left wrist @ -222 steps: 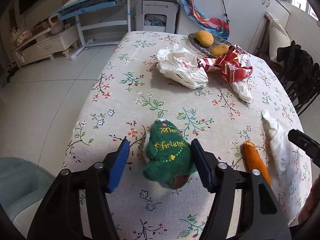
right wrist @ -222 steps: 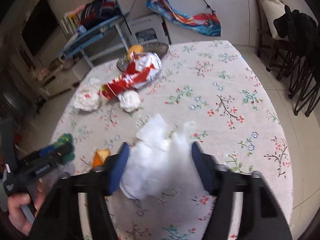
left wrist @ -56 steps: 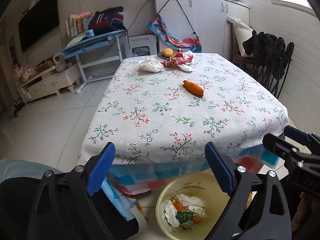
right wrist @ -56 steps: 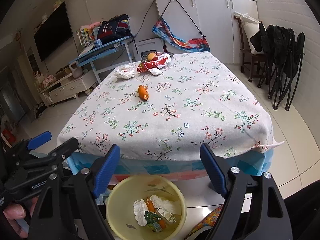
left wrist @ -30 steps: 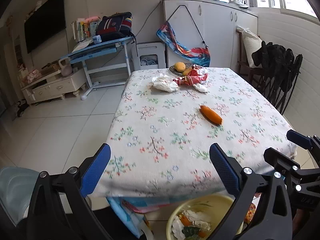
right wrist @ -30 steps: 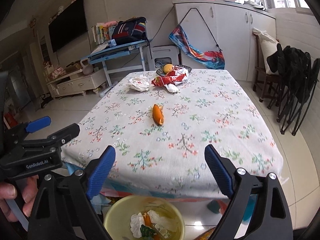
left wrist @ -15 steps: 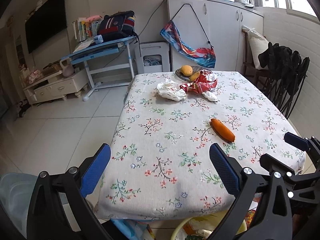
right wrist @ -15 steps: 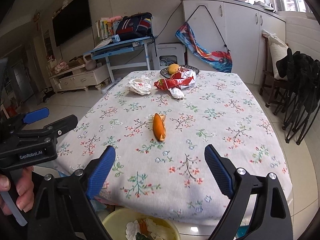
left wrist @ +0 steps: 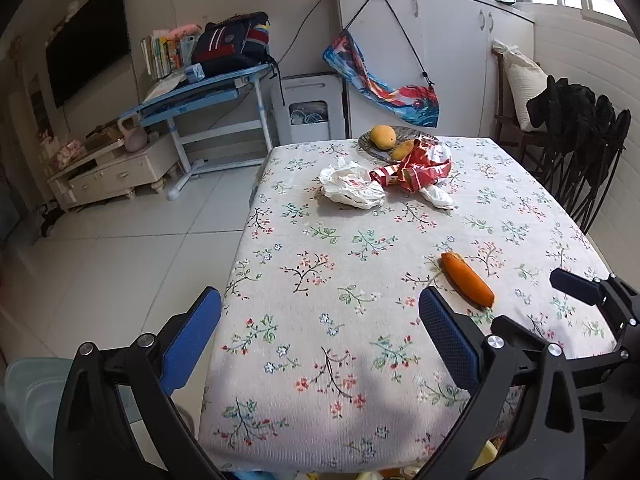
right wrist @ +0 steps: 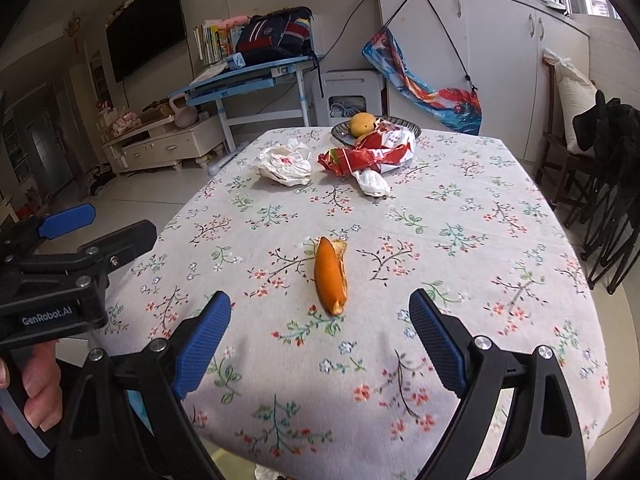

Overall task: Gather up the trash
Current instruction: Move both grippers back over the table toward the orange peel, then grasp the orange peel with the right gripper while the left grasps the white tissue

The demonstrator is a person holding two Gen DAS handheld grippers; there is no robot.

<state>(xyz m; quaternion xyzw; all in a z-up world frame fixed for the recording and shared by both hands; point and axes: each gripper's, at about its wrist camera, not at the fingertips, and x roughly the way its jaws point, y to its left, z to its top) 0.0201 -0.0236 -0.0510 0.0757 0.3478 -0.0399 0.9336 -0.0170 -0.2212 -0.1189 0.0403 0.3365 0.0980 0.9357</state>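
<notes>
An orange peel (right wrist: 330, 275), curled and pale along one torn edge, lies on the flowered tablecloth (right wrist: 460, 216) just ahead of the right tongs (right wrist: 320, 328), both those and the left tongs (left wrist: 320, 332) gaping wide and empty.

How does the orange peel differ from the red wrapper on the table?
The orange peel lies alone near the grippers; the red wrapper sits far back against the fruit plate. The peel is small, smooth and curved; the wrapper is larger, crumpled, red-and-white. Both rest ungripped on the floral tablecloth.
</notes>
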